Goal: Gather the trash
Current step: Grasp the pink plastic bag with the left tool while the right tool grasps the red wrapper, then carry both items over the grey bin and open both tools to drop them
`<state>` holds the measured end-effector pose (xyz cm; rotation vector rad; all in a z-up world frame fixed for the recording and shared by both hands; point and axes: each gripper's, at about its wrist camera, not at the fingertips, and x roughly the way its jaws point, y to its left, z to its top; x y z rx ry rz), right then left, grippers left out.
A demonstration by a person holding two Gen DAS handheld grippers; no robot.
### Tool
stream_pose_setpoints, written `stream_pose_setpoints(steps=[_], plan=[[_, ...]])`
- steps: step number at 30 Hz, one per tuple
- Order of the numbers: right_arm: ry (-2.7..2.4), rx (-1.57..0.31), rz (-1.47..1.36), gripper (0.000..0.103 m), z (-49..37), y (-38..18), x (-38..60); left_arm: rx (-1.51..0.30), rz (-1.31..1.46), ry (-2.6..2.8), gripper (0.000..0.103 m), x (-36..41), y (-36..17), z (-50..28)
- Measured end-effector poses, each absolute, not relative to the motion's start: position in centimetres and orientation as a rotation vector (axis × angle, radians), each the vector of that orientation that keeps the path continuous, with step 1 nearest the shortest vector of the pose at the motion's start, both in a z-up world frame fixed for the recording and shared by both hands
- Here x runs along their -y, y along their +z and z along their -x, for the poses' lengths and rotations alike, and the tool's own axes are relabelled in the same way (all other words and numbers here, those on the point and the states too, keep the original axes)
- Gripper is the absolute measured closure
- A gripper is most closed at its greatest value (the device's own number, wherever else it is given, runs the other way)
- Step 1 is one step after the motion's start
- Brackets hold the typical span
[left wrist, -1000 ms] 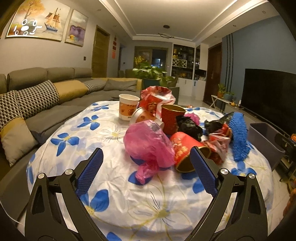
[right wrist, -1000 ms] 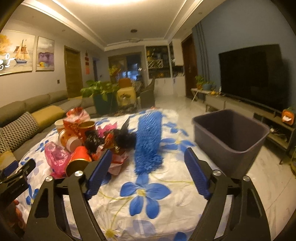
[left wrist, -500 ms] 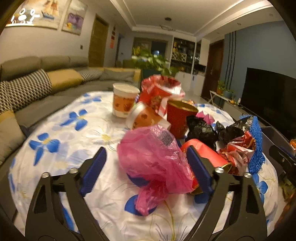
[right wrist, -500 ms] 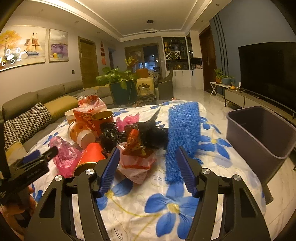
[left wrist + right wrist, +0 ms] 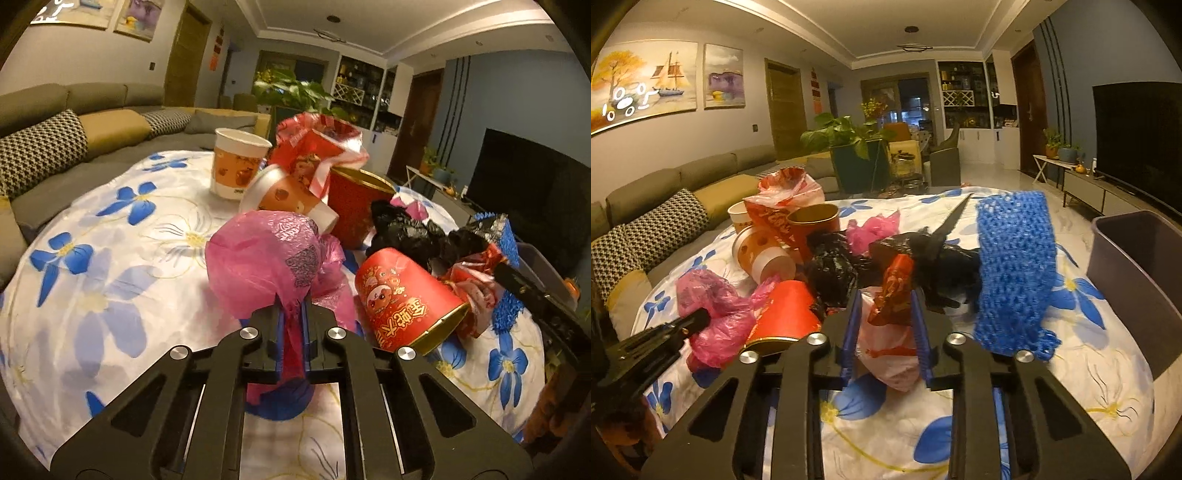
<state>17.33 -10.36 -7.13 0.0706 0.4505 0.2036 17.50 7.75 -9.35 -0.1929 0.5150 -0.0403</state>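
Pinching the upright pink bag [image 5: 266, 254], left tongs [image 5: 291, 332].

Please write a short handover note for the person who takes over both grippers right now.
Left gripper: shut on the crumpled pink plastic bag.
Right gripper: jaws around the white-and-red plastic wrapper, seemingly gripping it.
Red paper cup on its side, black plastic bags, blue knitted mesh and more cups lie on the flowered tablecloth.
Grey plastic bin stands beside the table, on the right.
Done: nothing visibly binned. Left: carry both pieces to the bin, then clear the pile.
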Motion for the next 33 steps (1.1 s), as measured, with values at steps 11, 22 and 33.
stream_pose_setpoints(steps=[11, 22, 33], plan=[[0.247, -0.543, -0.139, 0.080, -18.1, -8.2, 11.1, -0.444, 0.206, -0.006, 0.098, -8.1, -7.1, -14.7], [0.267, -0.481, -0.107, 0.094, -16.1, -6.5, 11.1, -0.385, 0.170, -0.042, 0.099, -6.8, -5.3, -12.0], [0.327, -0.345, -0.118, 0.094, -11.9, -2.0, 12.2, -0.294, 0.154, -0.064, 0.099, -5.9, -1.6, -9.9]])
